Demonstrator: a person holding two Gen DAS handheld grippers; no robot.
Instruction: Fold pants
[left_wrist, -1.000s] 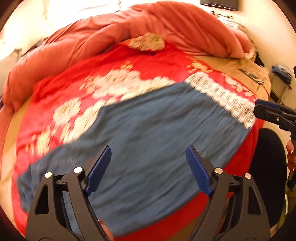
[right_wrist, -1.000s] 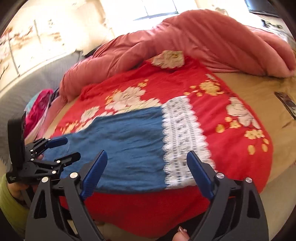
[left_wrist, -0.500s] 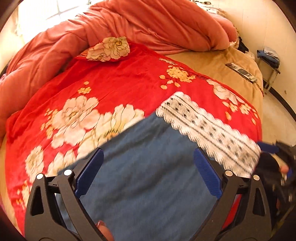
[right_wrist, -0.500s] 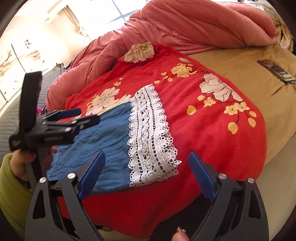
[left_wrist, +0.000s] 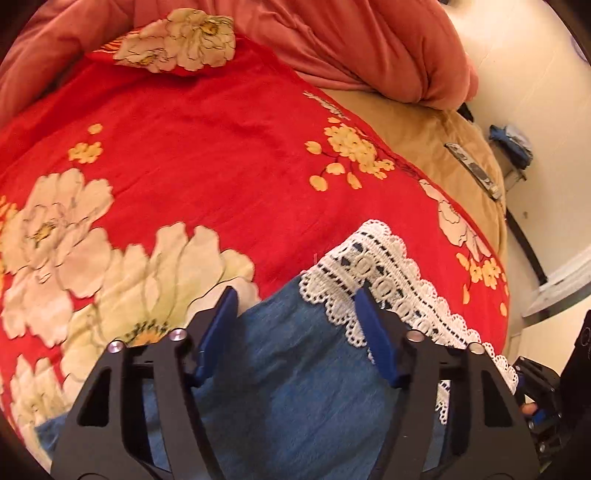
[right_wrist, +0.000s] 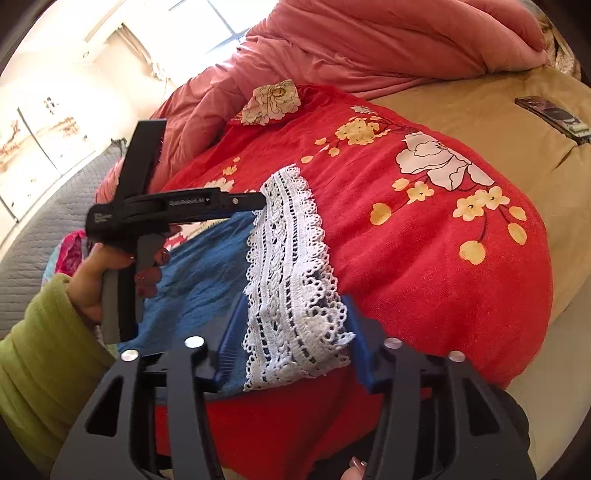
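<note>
Blue denim pants with white lace hem (left_wrist: 295, 369) (right_wrist: 207, 273): lying flat on the red floral blanket (left_wrist: 207, 162) (right_wrist: 443, 258) at the bed's near edge. Left gripper (left_wrist: 295, 314) (right_wrist: 258, 201): jaws standing apart, straddling the hem's far corner, gripping nothing. Right gripper (right_wrist: 291, 332): jaws gaping around the hem's near corner, not clamping. Pink quilt (left_wrist: 369, 40) (right_wrist: 369, 44): lying bunched behind.

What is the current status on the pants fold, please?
Left gripper and right gripper both open, straddling the lace hem. Blue pants flat on red floral blanket, unfolded. Nothing obstructing.
</note>
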